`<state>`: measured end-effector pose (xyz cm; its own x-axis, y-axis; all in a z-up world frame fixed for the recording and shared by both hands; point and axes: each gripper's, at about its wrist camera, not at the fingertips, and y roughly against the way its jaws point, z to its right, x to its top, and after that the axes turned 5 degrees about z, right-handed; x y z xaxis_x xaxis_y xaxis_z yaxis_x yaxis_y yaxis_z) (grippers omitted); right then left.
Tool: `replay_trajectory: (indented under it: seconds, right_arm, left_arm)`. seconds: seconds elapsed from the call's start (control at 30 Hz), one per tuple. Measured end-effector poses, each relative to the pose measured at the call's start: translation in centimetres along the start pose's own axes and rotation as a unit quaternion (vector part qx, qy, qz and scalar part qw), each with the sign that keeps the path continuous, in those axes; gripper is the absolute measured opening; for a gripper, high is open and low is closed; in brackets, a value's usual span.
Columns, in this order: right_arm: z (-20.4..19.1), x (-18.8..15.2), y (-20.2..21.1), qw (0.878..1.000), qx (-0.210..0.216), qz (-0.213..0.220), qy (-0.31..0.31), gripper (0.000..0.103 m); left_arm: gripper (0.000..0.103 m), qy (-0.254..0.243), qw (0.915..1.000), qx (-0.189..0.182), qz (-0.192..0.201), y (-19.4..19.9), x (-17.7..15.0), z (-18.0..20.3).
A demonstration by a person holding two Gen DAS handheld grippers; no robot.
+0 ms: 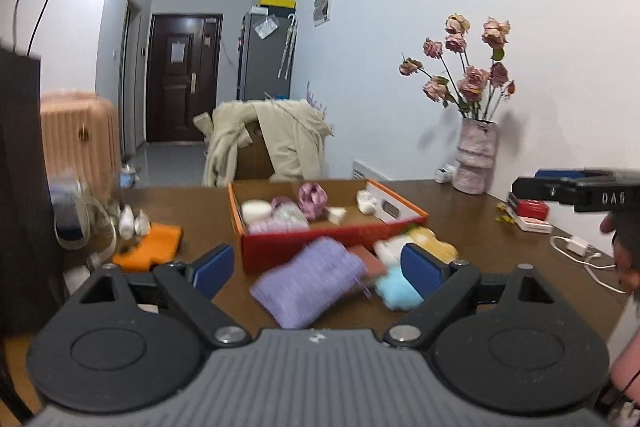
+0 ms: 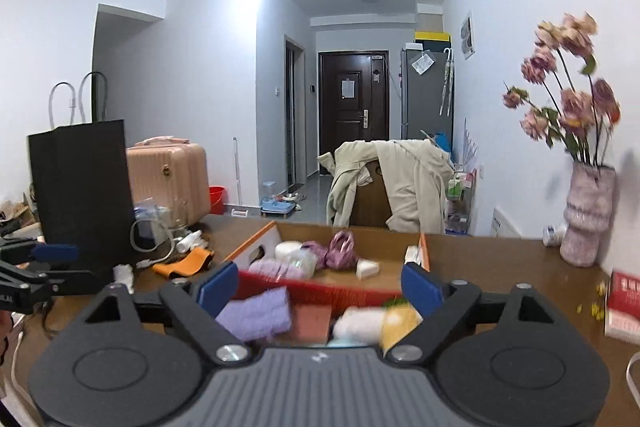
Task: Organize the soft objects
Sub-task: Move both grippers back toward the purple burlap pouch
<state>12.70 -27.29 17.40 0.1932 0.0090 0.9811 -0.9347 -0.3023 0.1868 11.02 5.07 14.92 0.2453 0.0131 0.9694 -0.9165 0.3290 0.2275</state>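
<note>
Two claws, mine, both spread wide with nothing between the pads: the left gripper and the right gripper each hang above the brown table, aimed at the same heap. Biggest thing in play is the orange box, open-topped, already holding a pink bundle and several pale soft pieces. Just in front of its near wall lies the loose pile I have yet to sort. Largest there is the purple knit pouch, flat and slumped, so I judge a low pinch across its short side works best, pads closing on a fold instead of skating over the top. Next comes the flat reddish pad, wedged between pouch and the fluffier pieces; better left until the pouch is gone. Smaller again are the blue fluffy piece and the yellow soft thing; motion blur makes their edges uncertain, perhaps touching each other. I would take one item per claw and lift clear of the box wall before dropping.
</note>
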Motion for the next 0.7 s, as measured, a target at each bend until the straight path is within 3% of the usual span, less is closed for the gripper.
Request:
replay_trajectory:
  seconds: [0.17, 0.33, 0.57, 0.7]
  right_arm:
    - [-0.2, -4.3, 1.7, 0.999, 0.012, -0.012, -0.032, 0.092]
    - [0.1, -5.8, 1.4, 0.999, -0.008, -0.038, -0.031, 0.092]
    - [0.5, -6.5, -0.4, 0.998, -0.004, -0.044, -0.053, 0.092]
    - [0.2, -6.8, -3.5, 0.997, -0.004, -0.058, -0.051, 0.092]
  left_arm:
    - [0.097, 0.007, 0.9998, -0.003, -0.019, 1.5, -3.1, 1.0]
    - [0.097, 0.007, 0.9996, 0.006, -0.025, 0.9, -3.5, 0.9]
    - [0.097, 0.037, 0.9979, 0.015, -0.051, -2.4, -4.2, -0.3]
    - [0.095, 0.078, 0.9939, 0.042, -0.066, -6.0, -4.2, -2.4]
